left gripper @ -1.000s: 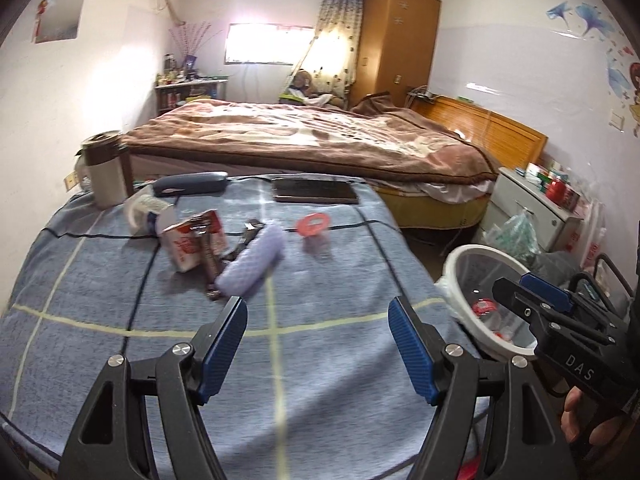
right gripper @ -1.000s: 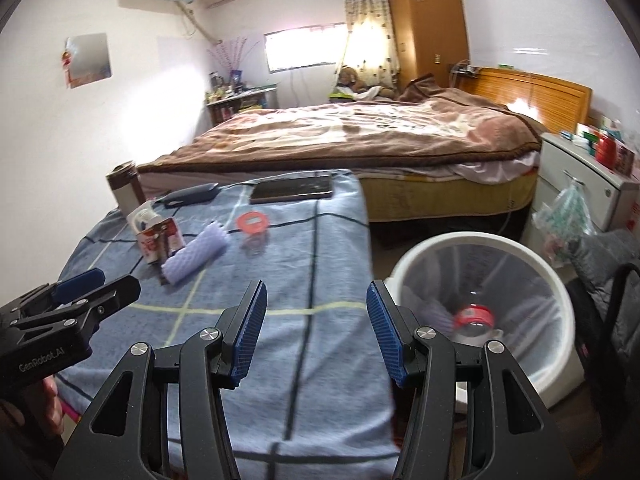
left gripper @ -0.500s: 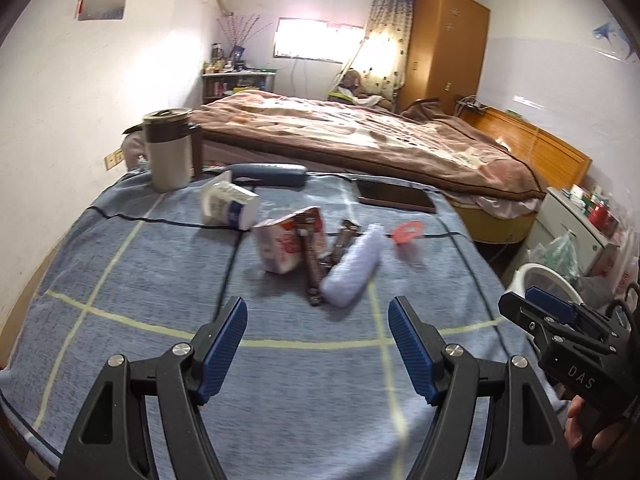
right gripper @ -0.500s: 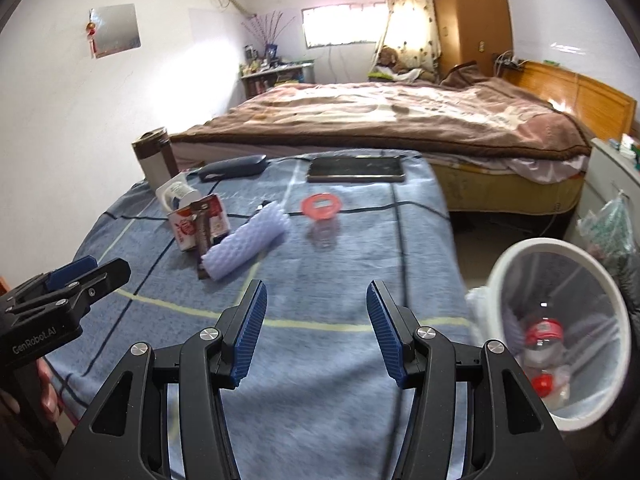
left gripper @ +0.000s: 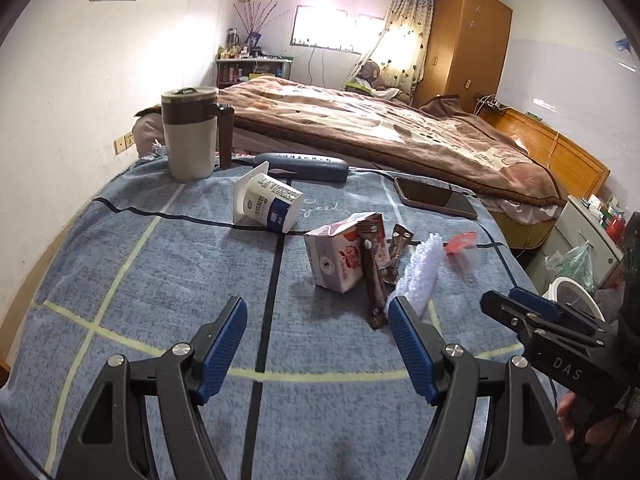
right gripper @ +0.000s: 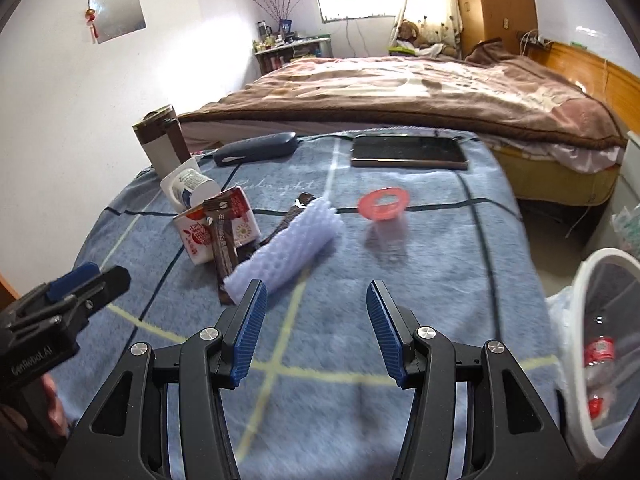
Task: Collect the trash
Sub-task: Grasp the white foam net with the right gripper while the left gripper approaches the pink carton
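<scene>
1. Blue checked cloth (left gripper: 160,280) is filling more of both views than one second ago: both cameras are swinging away from the bin and toward the litter pile, and the pile is now sitting closer and nearer the centre.
2. Left tongs (left gripper: 316,344) are hanging apart and empty above the cloth, pointing at the pile. Right tongs (right gripper: 314,332) are likewise apart and empty, just short of the foam sleeve.
3. White bin (right gripper: 600,360) is sliding to the right edge of the right view; half a second ago it was taking up much more of that frame. Judgement: a drop-off looks finished and the next pickup is starting.
4. Litter still lying on the cloth, counted:
   - yogurt cup (left gripper: 266,204): one, tipped on its side
   - milk carton (left gripper: 340,260): one, crumpled
   - brown sachets (left gripper: 372,280): two visible, leaning on the carton
   - foam sleeve (right gripper: 284,252): one, touching the sachets
   - clear cup with a red rim (right gripper: 384,216): one, standing apart to the right
5. Already in the bin: one bottle with a red label (right gripper: 596,364), possibly more; I cannot tell.
6. Probably not litter: one mug (left gripper: 190,136), one dark case (left gripper: 304,166), one tablet (right gripper: 408,152).
7. Judgement: the task is early to midway, with six pieces remaining.
</scene>
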`<state>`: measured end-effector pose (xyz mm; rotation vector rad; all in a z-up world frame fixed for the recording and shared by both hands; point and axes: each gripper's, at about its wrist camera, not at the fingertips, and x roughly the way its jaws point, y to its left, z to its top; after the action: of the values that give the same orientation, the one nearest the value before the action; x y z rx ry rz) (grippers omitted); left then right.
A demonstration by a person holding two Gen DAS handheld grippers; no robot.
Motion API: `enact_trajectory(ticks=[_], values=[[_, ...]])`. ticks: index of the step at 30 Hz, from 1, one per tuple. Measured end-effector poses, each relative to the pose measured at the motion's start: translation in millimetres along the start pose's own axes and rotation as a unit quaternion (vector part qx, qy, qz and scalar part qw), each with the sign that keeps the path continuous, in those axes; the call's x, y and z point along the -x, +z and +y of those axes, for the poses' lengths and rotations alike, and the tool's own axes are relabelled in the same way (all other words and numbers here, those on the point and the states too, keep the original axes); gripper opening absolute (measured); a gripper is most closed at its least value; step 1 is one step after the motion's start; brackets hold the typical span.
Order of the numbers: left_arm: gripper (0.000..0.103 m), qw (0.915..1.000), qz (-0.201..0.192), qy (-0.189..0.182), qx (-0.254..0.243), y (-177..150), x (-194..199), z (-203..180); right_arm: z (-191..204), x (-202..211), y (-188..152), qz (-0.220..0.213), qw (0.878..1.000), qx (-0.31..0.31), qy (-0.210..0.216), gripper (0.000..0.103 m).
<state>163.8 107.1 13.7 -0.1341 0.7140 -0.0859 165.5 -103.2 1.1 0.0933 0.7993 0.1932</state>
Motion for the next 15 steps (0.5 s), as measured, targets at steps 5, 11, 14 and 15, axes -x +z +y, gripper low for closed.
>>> enact_trajectory(ticks=[5,11,14,15], values=[[0.075,0.9999,-0.006,0.000,-0.010,9.7,-9.6,2.4,6.2,-18.8,6.2,0.017,1.000,-0.002,-0.004,0.054],[0.075,0.9999,0.001,0.002,-0.010,18.2,-25.1,9.8,11.1,-41.8,18.2,0.033,0.999,-0.005,-0.006,0.054],[0.075,0.9999,0.012,-0.005,-0.006,20.2,-33.8,12.8,10.2,-56.1,21.5,0.051,0.999,-0.015,-0.002,0.054],[0.075,0.9999,0.013,-0.005,-0.008,20.6,-35.5,13.0,10.2,-57.2,22.3,0.050,0.999,-0.017,0.000,0.054]])
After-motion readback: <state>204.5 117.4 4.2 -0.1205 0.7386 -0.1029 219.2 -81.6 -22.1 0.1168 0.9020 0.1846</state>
